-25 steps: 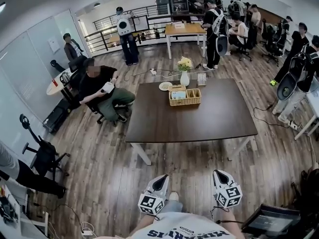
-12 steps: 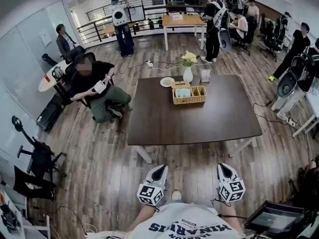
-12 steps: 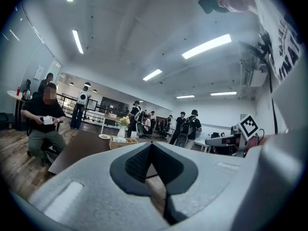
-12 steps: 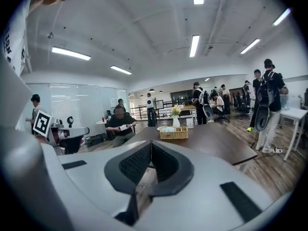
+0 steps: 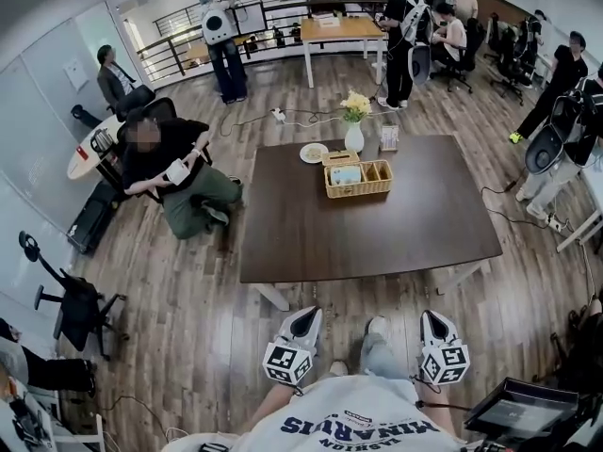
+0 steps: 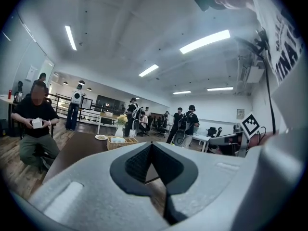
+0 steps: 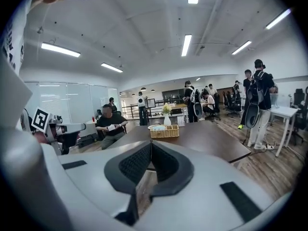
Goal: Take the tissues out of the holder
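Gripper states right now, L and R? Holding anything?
Left gripper: closed, nothing between the jaws.
Right gripper: closed, nothing between the jaws.

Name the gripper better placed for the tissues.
Left, narrowly: left gripper lines up closer than the right gripper with the tissues in the basket's left compartment. Both shut, short of the table.
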### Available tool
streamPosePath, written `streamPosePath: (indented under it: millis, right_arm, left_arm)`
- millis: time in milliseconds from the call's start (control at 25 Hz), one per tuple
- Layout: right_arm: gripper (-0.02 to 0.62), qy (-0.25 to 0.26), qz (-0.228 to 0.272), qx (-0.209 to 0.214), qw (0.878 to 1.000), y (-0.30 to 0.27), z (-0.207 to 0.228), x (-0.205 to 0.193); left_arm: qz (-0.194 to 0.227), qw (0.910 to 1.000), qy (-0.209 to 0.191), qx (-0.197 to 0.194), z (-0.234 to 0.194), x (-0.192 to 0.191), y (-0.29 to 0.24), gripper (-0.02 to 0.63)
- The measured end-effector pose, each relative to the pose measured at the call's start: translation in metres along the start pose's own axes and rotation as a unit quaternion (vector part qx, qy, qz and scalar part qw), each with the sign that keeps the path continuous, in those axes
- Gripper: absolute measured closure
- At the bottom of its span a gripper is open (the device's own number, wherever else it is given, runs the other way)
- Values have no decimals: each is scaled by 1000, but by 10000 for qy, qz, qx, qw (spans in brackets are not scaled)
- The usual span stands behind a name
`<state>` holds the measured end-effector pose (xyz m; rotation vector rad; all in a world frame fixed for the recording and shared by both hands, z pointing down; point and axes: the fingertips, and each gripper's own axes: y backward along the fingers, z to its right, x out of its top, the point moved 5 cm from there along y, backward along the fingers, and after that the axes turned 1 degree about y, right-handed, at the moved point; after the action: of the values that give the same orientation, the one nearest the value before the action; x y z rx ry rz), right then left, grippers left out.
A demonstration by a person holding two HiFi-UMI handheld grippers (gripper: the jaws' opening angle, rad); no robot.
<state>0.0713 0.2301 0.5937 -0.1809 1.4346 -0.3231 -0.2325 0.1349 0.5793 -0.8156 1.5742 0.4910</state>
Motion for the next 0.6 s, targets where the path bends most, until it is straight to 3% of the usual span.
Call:
streamPosePath:
  millis: [200, 600]
  right_arm:
    - [586, -76, -31, 244, 9997, -57, 20, 6]
    - [586, 61, 170, 687, 9975, -185, 91, 63]
  left_arm:
    - [-17, 9999, -137, 4, -9, 8, -43, 601]
    - [-41, 9993, -218, 309, -48, 39, -170, 601]
